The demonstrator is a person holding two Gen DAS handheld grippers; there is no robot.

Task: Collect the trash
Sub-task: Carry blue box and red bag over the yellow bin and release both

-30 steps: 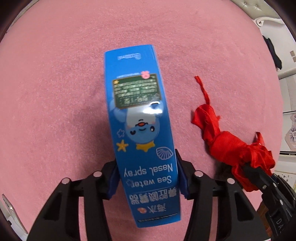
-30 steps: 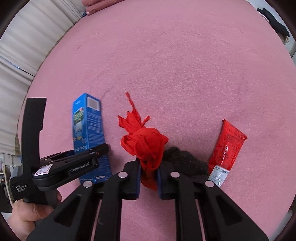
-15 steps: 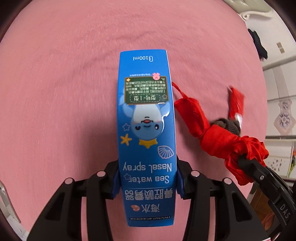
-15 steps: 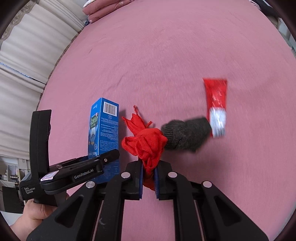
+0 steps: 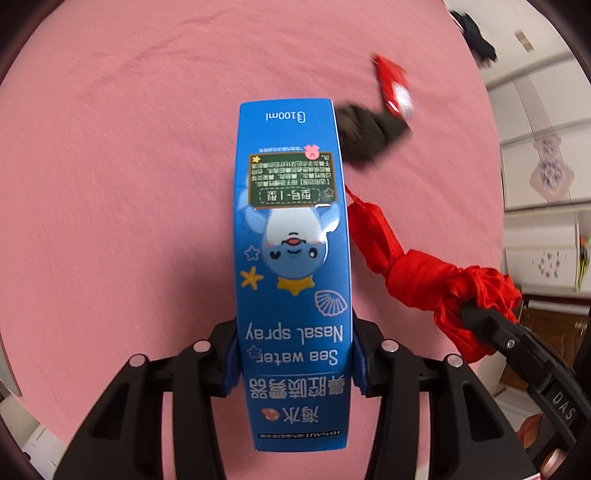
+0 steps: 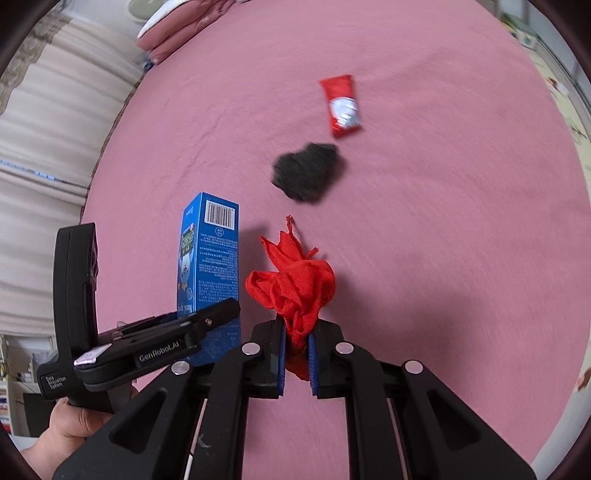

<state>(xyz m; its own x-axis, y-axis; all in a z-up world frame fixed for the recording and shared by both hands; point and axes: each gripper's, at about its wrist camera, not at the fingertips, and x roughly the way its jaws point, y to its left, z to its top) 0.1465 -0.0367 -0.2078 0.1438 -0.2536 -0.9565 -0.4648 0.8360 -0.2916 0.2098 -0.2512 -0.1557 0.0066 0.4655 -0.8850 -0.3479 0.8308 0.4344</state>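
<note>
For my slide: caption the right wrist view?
Right gripper clamps crumpled red cloth above pink bedspread.

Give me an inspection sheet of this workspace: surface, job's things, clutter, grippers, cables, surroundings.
Surface: pink bedspread, soft, faintly creased.
Job's things: blue nasal spray box and knotted red cloth, both held; red wrapper and dark fuzzy wad lie on the bedspread, close together.
Clutter: nothing seen.
Grippers: left gripper with jaws shut on the box's sides; right gripper with jaws shut on the cloth's lower end.
Cables: nothing seen.
Surroundings: pleated curtain at left, folded pink bedding at the far edge, white cabinets.
</note>
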